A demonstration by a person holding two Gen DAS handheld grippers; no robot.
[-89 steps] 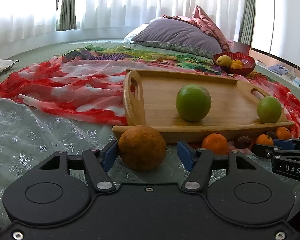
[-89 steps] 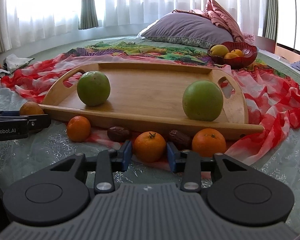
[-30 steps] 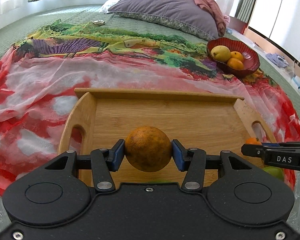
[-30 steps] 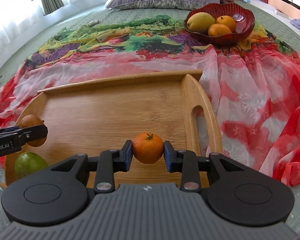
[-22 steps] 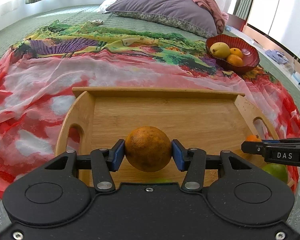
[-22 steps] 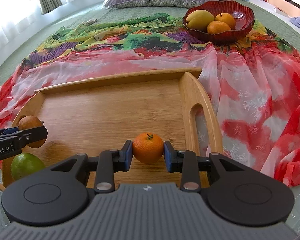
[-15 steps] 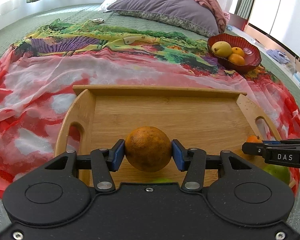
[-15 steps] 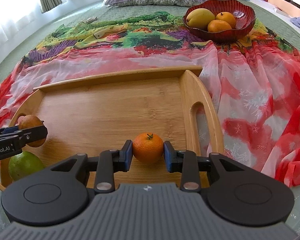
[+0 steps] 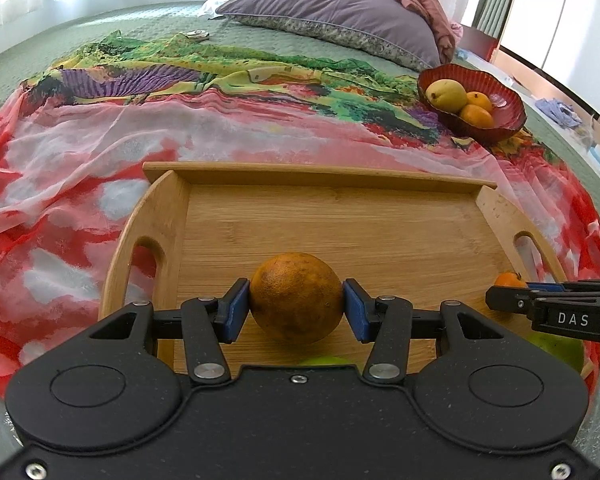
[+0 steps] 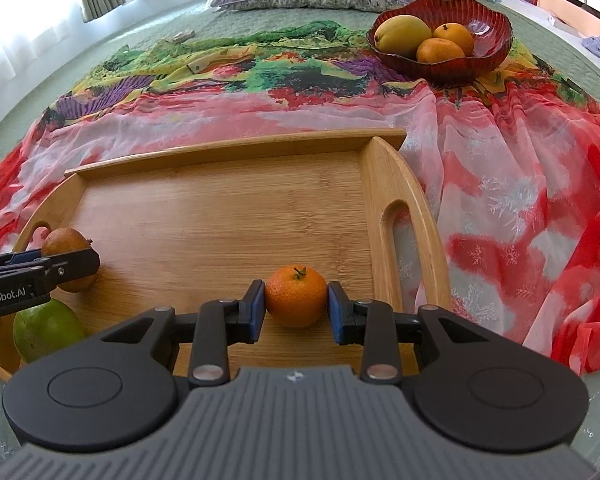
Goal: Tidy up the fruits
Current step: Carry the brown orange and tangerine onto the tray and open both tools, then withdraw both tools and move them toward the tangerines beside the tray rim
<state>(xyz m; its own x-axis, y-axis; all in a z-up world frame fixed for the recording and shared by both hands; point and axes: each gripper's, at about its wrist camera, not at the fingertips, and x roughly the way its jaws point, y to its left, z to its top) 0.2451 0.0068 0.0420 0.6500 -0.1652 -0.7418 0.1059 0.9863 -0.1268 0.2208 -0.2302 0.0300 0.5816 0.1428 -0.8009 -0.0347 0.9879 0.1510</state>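
My left gripper [image 9: 296, 308] is shut on a large brownish orange [image 9: 296, 298] and holds it low over the left part of the wooden tray [image 9: 340, 216]. My right gripper [image 10: 296, 306] is shut on a small tangerine [image 10: 296, 296] just above the tray's [image 10: 220, 208] right part, beside its handle. Each gripper shows in the other view, the right one [image 9: 512, 290] and the left one [image 10: 76, 258]. A green fruit [image 10: 46, 330] lies at the tray's near left; another green fruit [image 9: 556, 346] shows at its near right.
The tray lies on a red and white scarf [image 9: 60, 168] over a green bedspread. A red glass bowl [image 10: 444, 48] with a mango and two oranges stands behind to the right. A purple pillow [image 9: 332, 0] lies at the back.
Both grippers have picked up their fruit from in front of the tray, carried it over the tray and, in the last second, lowered it slightly toward the tray floor.
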